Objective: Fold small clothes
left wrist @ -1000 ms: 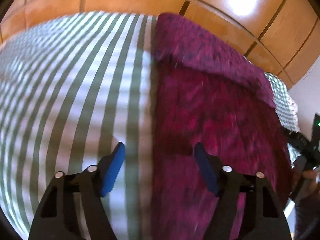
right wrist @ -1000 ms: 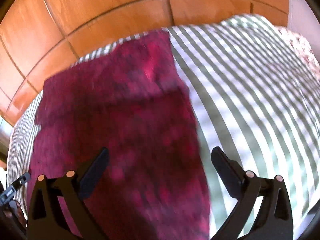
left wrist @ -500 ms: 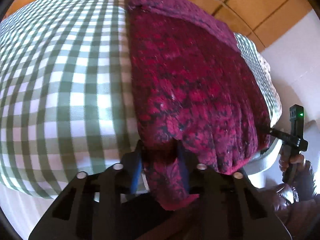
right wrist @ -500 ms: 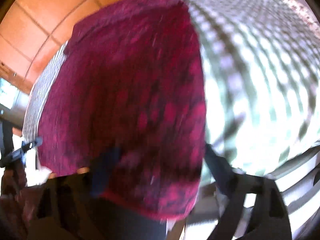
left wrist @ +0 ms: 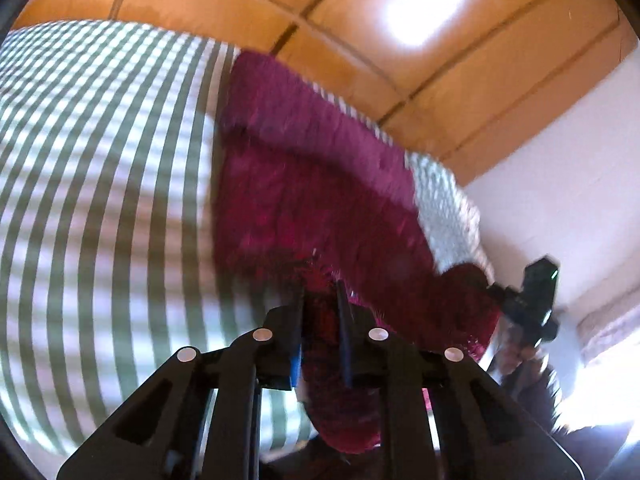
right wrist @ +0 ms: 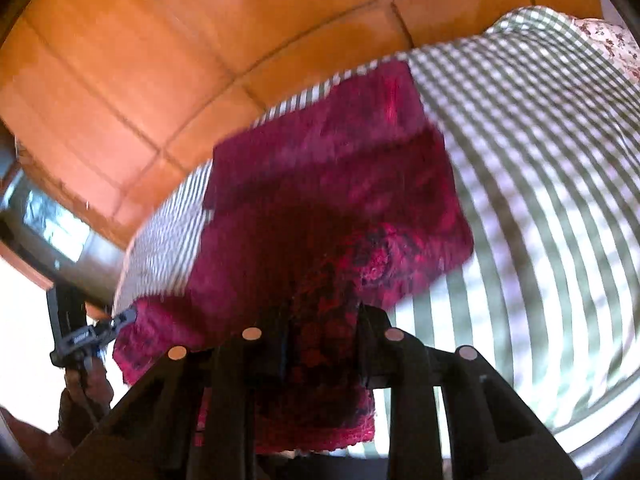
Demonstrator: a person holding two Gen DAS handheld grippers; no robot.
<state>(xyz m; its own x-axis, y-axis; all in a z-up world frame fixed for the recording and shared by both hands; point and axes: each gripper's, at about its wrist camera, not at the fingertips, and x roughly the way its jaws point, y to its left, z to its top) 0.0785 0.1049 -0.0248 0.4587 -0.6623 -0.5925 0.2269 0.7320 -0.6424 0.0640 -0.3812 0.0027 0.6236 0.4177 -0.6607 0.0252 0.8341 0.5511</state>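
We grip the garment's near edge.
Our left gripper point(left wrist: 320, 292) and right gripper point(right wrist: 322, 316) are closing on the red knit point(left wrist: 304, 184), pinching it over the checked cloth point(left wrist: 100, 160).

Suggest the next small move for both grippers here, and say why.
Probably carry the near edge away toward the far edge. The left gripper and right gripper are closing with the red knitted garment between their jaws; its near edge is raised off the checked cloth.
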